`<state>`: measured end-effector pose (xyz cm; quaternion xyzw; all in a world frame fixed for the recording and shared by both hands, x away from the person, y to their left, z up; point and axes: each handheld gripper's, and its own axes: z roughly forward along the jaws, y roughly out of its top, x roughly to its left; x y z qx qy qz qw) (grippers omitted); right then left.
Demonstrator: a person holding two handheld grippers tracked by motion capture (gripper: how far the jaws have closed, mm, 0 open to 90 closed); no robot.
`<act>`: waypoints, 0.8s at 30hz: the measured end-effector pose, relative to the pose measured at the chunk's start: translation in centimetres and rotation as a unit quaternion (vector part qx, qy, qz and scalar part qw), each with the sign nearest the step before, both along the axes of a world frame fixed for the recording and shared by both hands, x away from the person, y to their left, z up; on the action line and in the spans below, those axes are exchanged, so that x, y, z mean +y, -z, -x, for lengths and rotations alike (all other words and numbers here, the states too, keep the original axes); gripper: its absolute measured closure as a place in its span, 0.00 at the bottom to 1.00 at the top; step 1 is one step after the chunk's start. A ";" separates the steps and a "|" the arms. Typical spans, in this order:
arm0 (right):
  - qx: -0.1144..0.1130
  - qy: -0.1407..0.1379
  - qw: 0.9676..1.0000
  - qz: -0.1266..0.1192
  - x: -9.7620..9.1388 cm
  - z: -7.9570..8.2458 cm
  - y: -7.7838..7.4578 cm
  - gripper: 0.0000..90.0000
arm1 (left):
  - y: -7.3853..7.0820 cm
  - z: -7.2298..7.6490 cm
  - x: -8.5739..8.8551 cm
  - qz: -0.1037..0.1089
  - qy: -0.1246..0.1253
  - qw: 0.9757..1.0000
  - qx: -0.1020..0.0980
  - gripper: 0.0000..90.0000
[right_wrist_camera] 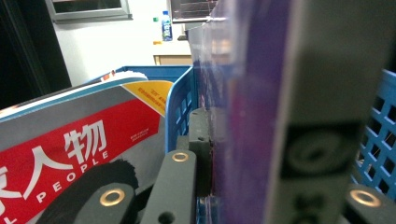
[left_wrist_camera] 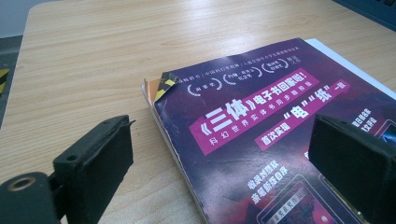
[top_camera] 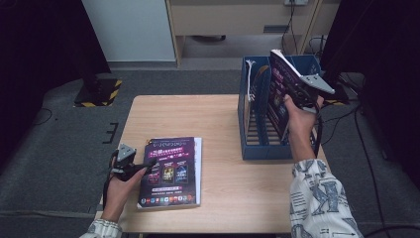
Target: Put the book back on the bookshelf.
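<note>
A purple magazine (top_camera: 171, 171) lies flat on the wooden table (top_camera: 218, 119) at the front left. My left gripper (top_camera: 141, 166) rests at its left edge and stands open; in the left gripper view one pad (left_wrist_camera: 98, 163) is over bare wood and the other over the cover (left_wrist_camera: 261, 126). A second purple magazine (top_camera: 278, 82) stands upright and tilted over the blue file rack (top_camera: 265, 151) at the right, with my right gripper (top_camera: 293, 96) shut on it. In the right gripper view that magazine (right_wrist_camera: 252, 107) sits pinched between the jaws (right_wrist_camera: 252, 154).
A red-and-white magazine (right_wrist_camera: 70, 149) leans in the rack's neighbouring slot (right_wrist_camera: 180, 107). Black stands flank the table at the back left (top_camera: 96, 91) and back right. Cables trail on the grey floor at the right.
</note>
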<state>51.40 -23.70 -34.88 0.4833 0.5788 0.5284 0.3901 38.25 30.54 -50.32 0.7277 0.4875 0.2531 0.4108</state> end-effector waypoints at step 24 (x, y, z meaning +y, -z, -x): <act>0.001 0.038 0.999 0.029 1.0 -1.0 3.7 0.91 | 0.1 -0.1 -0.1 0.000 0.001 1.000 0.001 0.07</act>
